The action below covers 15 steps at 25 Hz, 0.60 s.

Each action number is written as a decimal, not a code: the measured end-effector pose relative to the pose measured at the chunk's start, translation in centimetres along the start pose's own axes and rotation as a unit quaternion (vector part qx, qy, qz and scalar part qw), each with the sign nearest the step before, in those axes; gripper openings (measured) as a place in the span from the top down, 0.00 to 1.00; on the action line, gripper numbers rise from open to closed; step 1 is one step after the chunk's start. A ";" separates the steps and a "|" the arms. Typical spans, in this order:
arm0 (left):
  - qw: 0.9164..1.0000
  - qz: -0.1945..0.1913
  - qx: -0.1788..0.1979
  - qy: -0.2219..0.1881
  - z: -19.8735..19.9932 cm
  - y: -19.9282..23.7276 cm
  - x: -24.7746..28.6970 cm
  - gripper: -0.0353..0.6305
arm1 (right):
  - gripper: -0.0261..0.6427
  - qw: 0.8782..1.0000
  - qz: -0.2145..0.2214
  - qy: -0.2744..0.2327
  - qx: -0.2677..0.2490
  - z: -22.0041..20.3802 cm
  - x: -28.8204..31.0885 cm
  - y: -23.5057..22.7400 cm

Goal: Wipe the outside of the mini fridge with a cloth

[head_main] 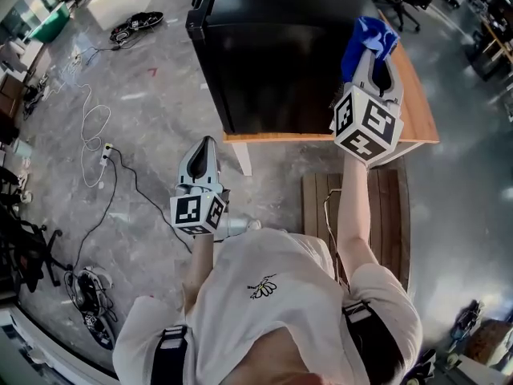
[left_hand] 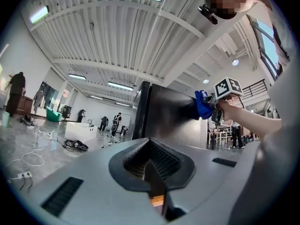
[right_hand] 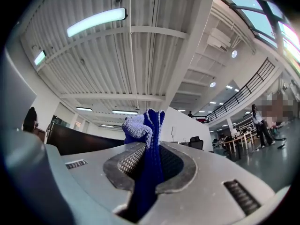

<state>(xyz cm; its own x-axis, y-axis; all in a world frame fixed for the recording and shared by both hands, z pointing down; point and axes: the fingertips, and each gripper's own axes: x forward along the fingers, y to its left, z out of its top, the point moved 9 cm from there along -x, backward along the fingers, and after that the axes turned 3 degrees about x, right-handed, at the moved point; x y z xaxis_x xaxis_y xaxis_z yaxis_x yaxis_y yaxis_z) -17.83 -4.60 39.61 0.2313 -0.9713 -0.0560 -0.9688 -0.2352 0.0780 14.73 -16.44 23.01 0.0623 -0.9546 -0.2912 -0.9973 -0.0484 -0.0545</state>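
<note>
Right claw (right_hand: 147,159) is clamped on the cloth (right_hand: 144,125), with a blue wad sticking out past the tips. Head view shows the same: right claw (head_main: 375,61), cloth (head_main: 370,37). Left claw (left_hand: 152,165) is pinched together with nothing in it. In head view the left claw (head_main: 207,144) hangs low and idle, well apart from the right one and aimed roughly at the fridge.

Fridge (head_main: 268,62) sits just left of the right claw's tips. It stands on the table (head_main: 421,111), whose bare wood runs under and to the right of that claw. From the left claw the fridge (left_hand: 161,111) is straight ahead. The cloth (left_hand: 203,104) sits at the upper right edge of the shiny face turned toward that claw. It looks pressed on, but I can't confirm contact.

Status, my read: wiping is under way at that upper edge. No streaks or wet marks show on the black skin (so there's no way to score which faces are finished). I'd count the top, the rest of this face and the other sides as open. Call it early-to-mid, low confidence.

Beyond the left claw there's floor with loose cables (head_main: 96,135). People (left_hand: 108,123) are far off in the hall, not involved.
</note>
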 end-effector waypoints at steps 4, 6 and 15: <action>1.000 -0.004 0.002 0.003 -0.3 -0.1 0.6 0.94 | 0.87 0.999 -0.038 0.004 -0.024 -0.2 0.3 -2.2; 1.000 -0.008 0.003 0.003 -0.3 -0.1 0.8 0.94 | 0.87 0.998 -0.055 0.006 -0.027 -0.3 0.4 -3.3; 1.000 -0.021 0.010 0.002 -0.1 -0.5 1.5 0.94 | 0.87 0.995 -0.095 0.017 -0.016 -0.5 1.0 -6.3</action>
<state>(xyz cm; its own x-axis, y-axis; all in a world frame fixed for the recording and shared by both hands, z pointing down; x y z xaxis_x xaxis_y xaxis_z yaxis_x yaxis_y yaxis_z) -16.95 -5.95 39.55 0.2727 -0.9605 -0.0554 -0.9596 -0.2757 0.0560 21.10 -17.23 23.52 0.2494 -0.9366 -0.2460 -0.9683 -0.2382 -0.0747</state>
